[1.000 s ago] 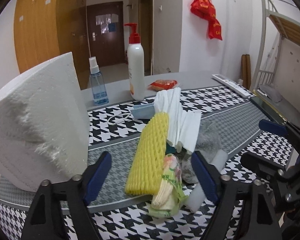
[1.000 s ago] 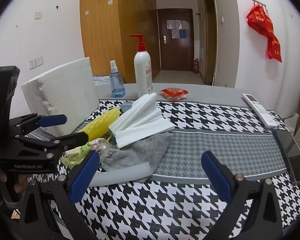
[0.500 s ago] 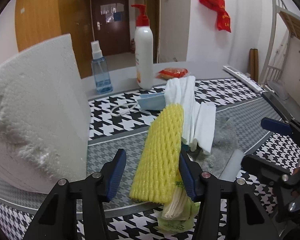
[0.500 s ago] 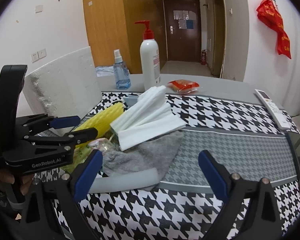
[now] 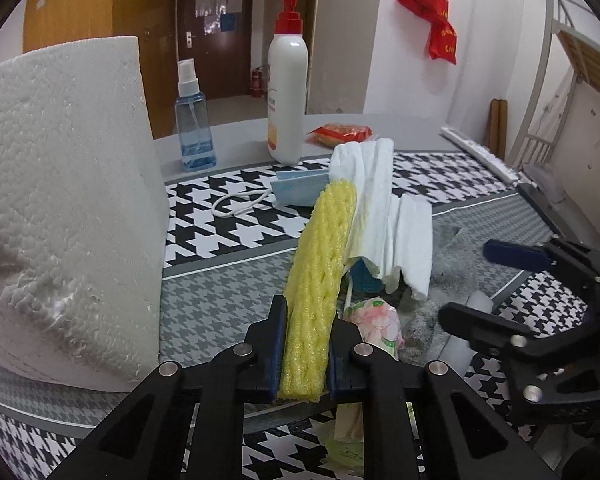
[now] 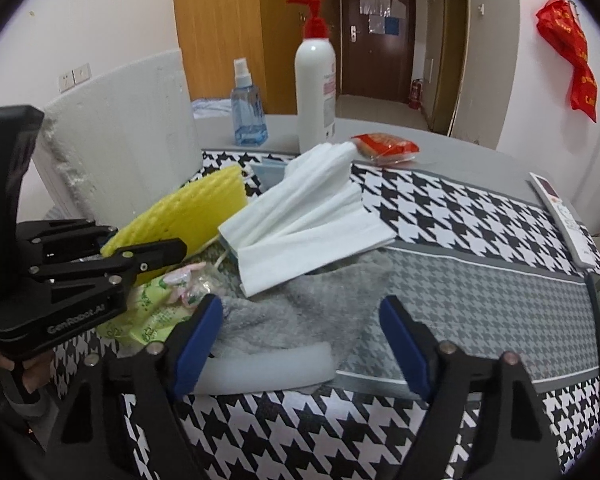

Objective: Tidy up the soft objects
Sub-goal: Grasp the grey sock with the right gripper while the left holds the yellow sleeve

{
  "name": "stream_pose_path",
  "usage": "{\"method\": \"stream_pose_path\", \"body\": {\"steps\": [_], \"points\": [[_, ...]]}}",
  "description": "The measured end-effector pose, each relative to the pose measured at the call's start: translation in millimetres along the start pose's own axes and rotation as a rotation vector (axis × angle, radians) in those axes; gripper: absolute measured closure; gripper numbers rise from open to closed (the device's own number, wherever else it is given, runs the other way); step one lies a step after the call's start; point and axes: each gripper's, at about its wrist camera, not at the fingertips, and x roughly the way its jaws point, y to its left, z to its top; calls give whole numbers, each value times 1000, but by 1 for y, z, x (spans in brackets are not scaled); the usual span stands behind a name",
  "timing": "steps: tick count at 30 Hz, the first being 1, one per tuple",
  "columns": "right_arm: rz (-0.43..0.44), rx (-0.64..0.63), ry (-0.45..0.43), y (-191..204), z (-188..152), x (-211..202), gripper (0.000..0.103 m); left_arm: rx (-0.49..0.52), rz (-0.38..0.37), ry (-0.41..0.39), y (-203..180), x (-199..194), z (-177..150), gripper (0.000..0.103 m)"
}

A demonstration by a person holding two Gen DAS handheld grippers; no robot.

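Between my left gripper's (image 5: 303, 344) two blue pads sits the yellow foam net (image 5: 320, 280), and the jaws have just been closing until they squeeze its near end. I see the net lying long across the grey band of the checked table cover (image 5: 228, 220), near the tabletop's near edge. Its far end touches a stack of white tissues (image 5: 380, 208). Just beside the net on its right is a flowery tissue pack (image 5: 376, 320). Under the tissues lies a grey cloth (image 6: 320, 304), and a pale foam tube (image 6: 268, 368) rests against the cloth's near side. My right gripper (image 6: 300, 344) has just been closing too, but its jaws are spread wide around the cloth and the tube, and the pads press on nothing. A big white foam block (image 5: 60, 200) stands at the left edge. A blue face mask (image 5: 300, 188), a spray bottle (image 5: 194, 128) and a pump bottle (image 5: 286, 88) stand toward the far edge.
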Motion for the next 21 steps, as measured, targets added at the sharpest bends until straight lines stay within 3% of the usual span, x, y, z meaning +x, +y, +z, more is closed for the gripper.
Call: {"method": "stream_pose_path", "body": {"steps": [4, 12, 15, 21], "points": [[1, 0, 34, -1, 0, 10, 30, 9, -13, -14, -1, -3, -2, 86], [3, -25, 70, 2, 0, 18, 71, 6, -41, -52, -1, -10, -2, 87], [-11, -32, 67, 4, 0, 18, 82, 8, -43, -65, -2, -13, -3, 87], [-32, -21, 39, 1, 1, 7, 89, 10, -54, -92, -2, -19, -3, 89]]}}
